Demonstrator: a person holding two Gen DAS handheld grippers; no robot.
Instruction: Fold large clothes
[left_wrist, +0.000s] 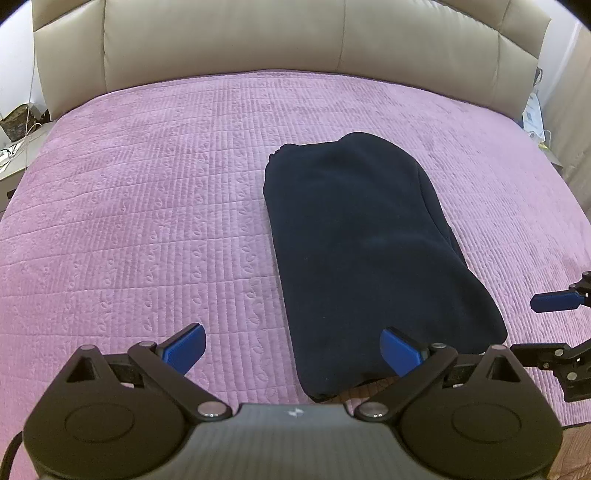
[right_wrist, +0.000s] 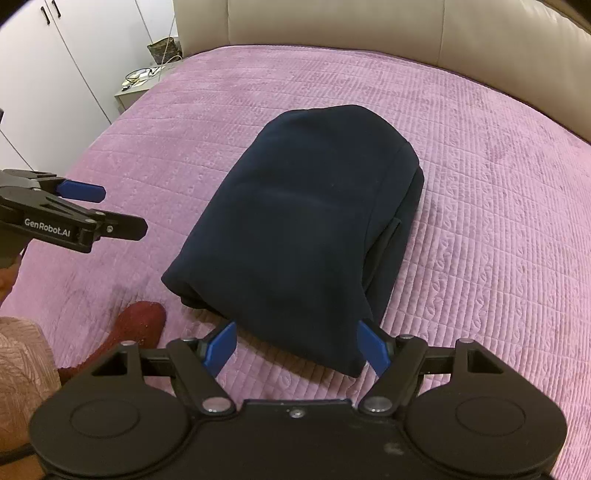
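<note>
Navy garment (left_wrist: 369, 243) is seen folded mid-frame on the purple bedspread (left_wrist: 147, 184); left gripper (left_wrist: 291, 349) and right gripper (right_wrist: 297, 347) are held released, nothing grasped.

Folded garment (left_wrist: 369, 236) near corner hidden behind left tongs (left_wrist: 293, 349); foot (right_wrist: 129, 325) partly covered.

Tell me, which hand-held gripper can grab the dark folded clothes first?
Probably the right hand-held gripper. Its open fingers already straddle the near edge of the dark folded clothes. The left hand-held gripper is open too, but sits off to the side, mostly over the purple bedspread.
</note>
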